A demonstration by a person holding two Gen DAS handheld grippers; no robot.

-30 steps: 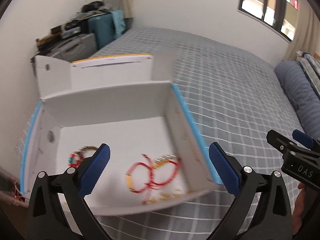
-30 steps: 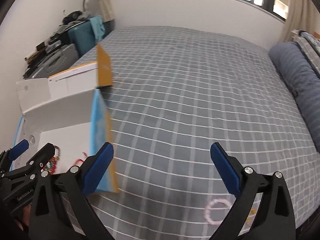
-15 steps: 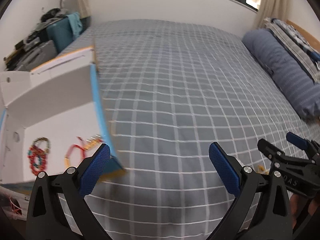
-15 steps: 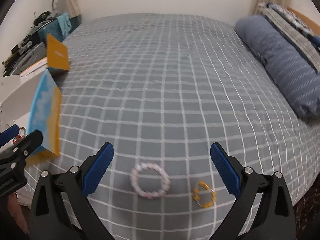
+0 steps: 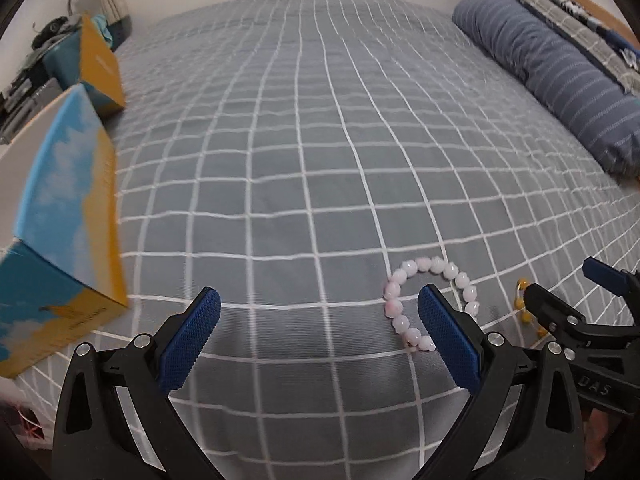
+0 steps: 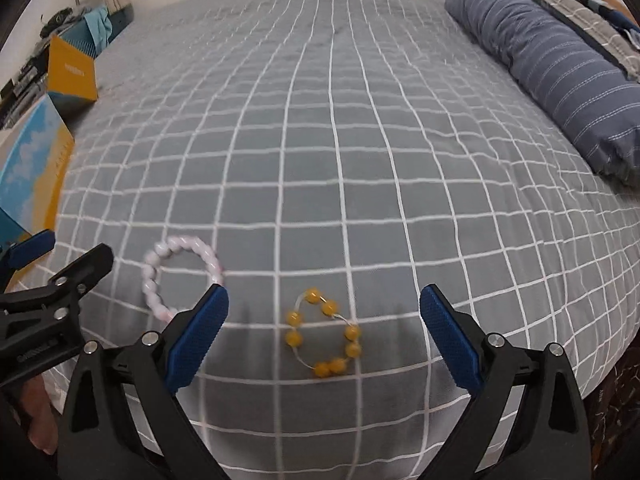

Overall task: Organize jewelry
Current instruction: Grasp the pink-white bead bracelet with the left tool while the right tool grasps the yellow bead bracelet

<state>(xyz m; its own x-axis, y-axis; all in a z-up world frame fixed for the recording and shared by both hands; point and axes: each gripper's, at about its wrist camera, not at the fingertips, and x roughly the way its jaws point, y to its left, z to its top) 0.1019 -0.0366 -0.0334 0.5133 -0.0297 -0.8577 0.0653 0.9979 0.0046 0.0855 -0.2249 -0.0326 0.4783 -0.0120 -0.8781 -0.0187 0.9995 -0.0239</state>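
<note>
Grey checked bedspread (image 6: 320,140) carried two bracelets near its front edge. The pink bead bracelet (image 6: 176,276) lay just beside the yellow bead bracelet (image 6: 324,336), the two apart. The right gripper (image 6: 324,340) hung over the yellow bracelet, jaws spread wide and empty, its left pad overlapping the pink ring. The left gripper (image 5: 320,336) was likewise released and empty, with the pink bracelet (image 5: 430,304) at its right pad. A blue and orange box (image 5: 68,216) stood at the left. A striped pillow (image 6: 560,68) lay at the right.
</note>
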